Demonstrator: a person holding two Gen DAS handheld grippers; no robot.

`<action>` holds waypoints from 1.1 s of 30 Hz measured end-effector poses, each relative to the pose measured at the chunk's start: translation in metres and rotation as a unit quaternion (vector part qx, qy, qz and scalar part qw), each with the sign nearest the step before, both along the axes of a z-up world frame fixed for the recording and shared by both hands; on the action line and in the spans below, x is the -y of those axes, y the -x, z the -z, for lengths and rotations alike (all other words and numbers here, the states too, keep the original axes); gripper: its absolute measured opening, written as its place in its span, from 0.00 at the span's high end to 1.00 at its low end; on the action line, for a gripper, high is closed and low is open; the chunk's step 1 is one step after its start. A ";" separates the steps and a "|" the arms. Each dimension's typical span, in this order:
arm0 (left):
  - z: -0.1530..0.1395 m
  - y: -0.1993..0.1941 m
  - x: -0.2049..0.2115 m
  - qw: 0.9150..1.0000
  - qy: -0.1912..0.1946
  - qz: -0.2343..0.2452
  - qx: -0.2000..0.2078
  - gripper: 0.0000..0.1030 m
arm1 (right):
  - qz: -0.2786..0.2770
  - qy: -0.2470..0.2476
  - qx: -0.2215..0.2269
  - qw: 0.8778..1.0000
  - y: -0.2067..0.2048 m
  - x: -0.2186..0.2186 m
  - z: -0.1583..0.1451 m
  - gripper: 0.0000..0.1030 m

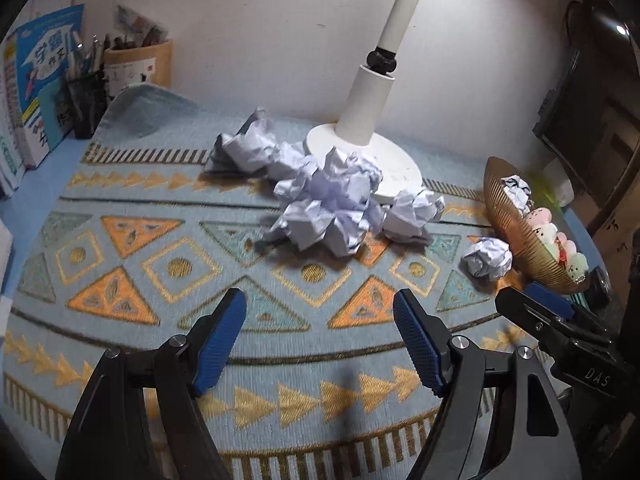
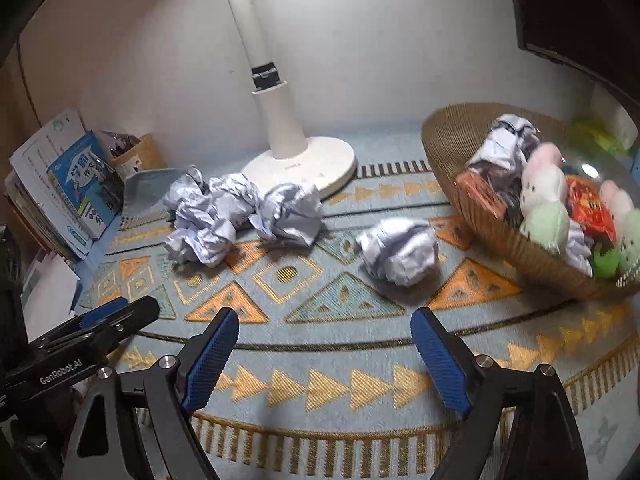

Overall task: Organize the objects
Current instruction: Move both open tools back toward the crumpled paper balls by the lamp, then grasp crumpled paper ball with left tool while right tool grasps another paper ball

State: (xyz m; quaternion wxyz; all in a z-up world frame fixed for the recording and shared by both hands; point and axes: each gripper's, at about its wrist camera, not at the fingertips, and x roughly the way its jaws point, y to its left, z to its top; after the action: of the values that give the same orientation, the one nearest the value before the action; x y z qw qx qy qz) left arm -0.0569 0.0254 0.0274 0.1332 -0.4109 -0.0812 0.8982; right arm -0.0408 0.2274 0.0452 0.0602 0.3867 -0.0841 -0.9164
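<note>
Now, left gripper [image 1: 320, 336] spread, empty, right gripper [image 2: 324, 354] spread, empty, crumpled paper ball [image 2: 398, 250] near basket [image 2: 500, 236], maybe touching.

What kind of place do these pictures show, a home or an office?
Most likely a home study desk. A white desk lamp stands against the wall, school workbooks and a pen holder sit in the corner, and a woven basket holds plush toys. Crumpled paper balls lie on a patterned mat.
</note>
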 end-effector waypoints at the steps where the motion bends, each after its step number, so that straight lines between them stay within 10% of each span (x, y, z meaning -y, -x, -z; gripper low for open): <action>1: -0.004 0.008 -0.002 1.000 0.004 0.011 -0.003 0.23 | -0.002 0.005 -0.001 1.000 0.009 0.001 -0.008 0.15; 5: 0.004 0.040 -0.016 0.997 0.063 0.031 -0.019 0.11 | -0.018 0.014 0.016 1.000 0.050 0.005 -0.016 0.15; 13: 0.028 0.069 -0.027 0.998 0.055 0.043 0.006 0.11 | -0.021 0.021 0.069 0.997 0.103 0.023 0.025 0.15; 22: 0.032 0.072 -0.031 0.996 0.065 0.053 0.014 0.48 | -0.045 -0.061 0.012 0.997 0.104 0.045 0.031 0.40; 33: 0.005 0.026 -0.017 0.998 0.035 0.043 -0.014 0.50 | -0.067 -0.013 -0.063 0.996 0.038 0.026 -0.025 0.47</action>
State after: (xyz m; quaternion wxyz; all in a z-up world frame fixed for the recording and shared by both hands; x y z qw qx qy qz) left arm -0.0831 0.0422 0.0221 0.1588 -0.4057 -0.0298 0.8996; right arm -0.0792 0.2015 0.0698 0.1211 0.3332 -0.0419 -0.9341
